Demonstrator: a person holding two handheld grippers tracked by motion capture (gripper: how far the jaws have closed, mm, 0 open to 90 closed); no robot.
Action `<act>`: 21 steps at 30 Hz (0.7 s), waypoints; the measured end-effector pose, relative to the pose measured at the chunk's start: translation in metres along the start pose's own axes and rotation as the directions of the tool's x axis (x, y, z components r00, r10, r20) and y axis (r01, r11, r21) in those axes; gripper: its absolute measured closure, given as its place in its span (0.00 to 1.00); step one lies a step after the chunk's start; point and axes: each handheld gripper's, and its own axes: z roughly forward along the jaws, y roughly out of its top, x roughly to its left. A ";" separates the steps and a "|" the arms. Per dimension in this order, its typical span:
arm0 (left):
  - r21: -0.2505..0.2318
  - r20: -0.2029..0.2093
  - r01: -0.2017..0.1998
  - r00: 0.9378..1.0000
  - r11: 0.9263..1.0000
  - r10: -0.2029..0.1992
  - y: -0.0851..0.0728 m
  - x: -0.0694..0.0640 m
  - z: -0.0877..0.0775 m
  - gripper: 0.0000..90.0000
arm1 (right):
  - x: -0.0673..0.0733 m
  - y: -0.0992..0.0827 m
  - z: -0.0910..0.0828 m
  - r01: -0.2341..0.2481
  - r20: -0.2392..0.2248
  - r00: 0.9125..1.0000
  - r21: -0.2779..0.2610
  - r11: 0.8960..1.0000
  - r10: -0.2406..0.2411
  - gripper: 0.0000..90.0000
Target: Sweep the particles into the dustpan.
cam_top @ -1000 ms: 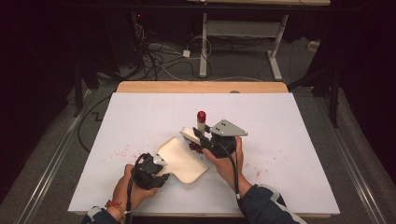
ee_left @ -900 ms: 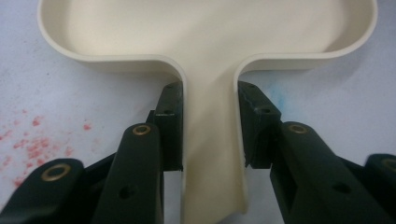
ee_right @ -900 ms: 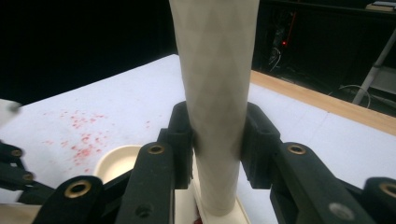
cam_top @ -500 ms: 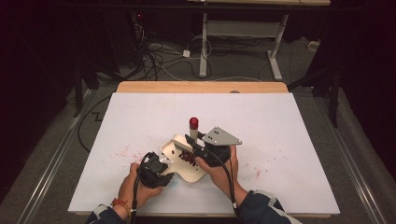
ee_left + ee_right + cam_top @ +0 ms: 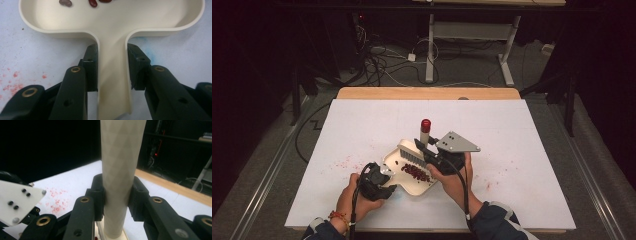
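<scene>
Cream plastic dustpan (image 5: 412, 172) lay flat on the white paper-covered table (image 5: 522, 150), near the front middle, with a small heap of dark red kidney beans (image 5: 414, 171) in its tray; the left gripper view caught a few beans (image 5: 93, 3) at the far side of the pan. Left gripper (image 5: 379, 181) was closed tight on the dustpan's narrow handle (image 5: 112, 75), pads pressed on both sides, holding it down. Right gripper (image 5: 426, 150) was clamped on the pale cream, faceted handle (image 5: 121, 170) of a hand brush (image 5: 419, 150) with a red end cap (image 5: 425, 123), the handle standing nearly upright and the bristle head at the pan's far edge, just behind the beans. Compared with a second earlier, the brush had swung from beside the pan onto it and the beans now sat inside the tray, where the tray had looked bare before; the left hand had barely shifted. Judged from that, the sweep into the pan was mostly done, and lifting or tipping the pan seemed the likely next step. Further out, faint red specks and smears (image 5: 339, 162) stained the paper left of the pan and some to the right (image 5: 484, 186); whether any were loose beans could not be told. Grey three-cornered plate (image 5: 457, 144) rode on the right gripper. Beyond the table ran a wooden edge strip (image 5: 427, 93), then cables (image 5: 382, 60) on the floor and a white desk frame (image 5: 472, 35). Nothing blocked the pan; only the brush head resting on it stood in the way of a lift.
</scene>
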 end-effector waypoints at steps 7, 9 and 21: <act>0.003 -0.005 -0.003 1.000 1.000 0.003 -0.001 0.000 0.001 0.71 | -0.016 0.010 -0.022 0.004 0.004 1.000 -0.013 1.000 -0.004 0.78; 0.005 -0.003 -0.006 1.000 1.000 0.006 -0.001 0.000 0.001 0.71 | -0.022 0.009 -0.028 0.008 0.010 1.000 -0.010 1.000 -0.008 0.78; 0.014 -0.009 -0.010 1.000 1.000 0.010 0.000 0.000 0.003 0.71 | -0.056 -0.017 -0.041 0.026 0.128 0.991 0.088 0.996 -0.038 0.78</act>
